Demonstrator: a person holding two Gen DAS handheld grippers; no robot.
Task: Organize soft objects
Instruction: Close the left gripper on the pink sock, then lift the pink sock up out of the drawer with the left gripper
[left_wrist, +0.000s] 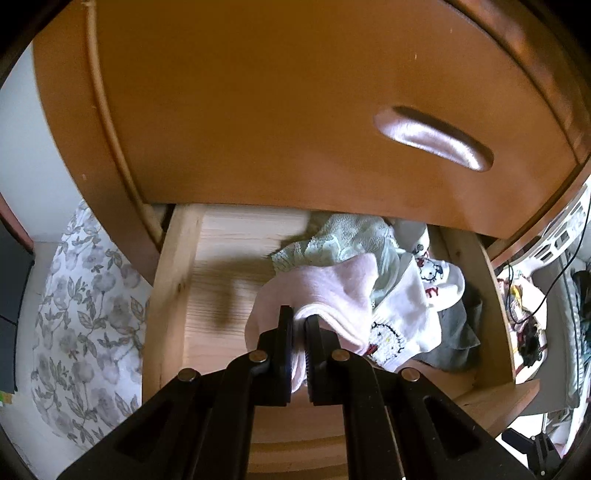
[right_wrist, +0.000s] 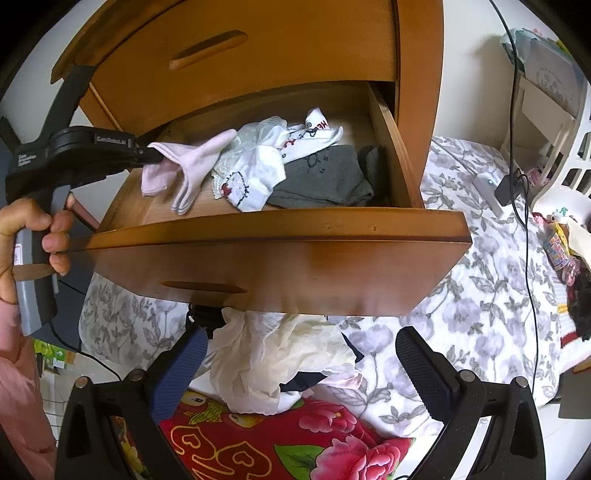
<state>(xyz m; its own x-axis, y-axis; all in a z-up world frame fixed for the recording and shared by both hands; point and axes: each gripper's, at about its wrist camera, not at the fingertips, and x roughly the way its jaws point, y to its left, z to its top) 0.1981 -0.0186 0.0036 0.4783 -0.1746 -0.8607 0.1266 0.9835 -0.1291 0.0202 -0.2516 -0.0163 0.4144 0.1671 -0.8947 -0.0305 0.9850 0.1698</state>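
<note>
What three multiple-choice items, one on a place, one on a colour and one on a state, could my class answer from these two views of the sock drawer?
1. Where do the white cartoon socks lie?
A. in the open drawer
B. on the floral bedding
C. on the floor

2. What colour is the sock in the left tool?
A. grey
B. pale pink
C. red

3. How is the right tool?
A. open, holding nothing
B. shut on a sock
C. shut on the handle

Key: 1 A, they rest beside the grey garment inside it; 2 B, pink cloth sits between the pads; 3 A, its fingers stand wide apart.
</note>
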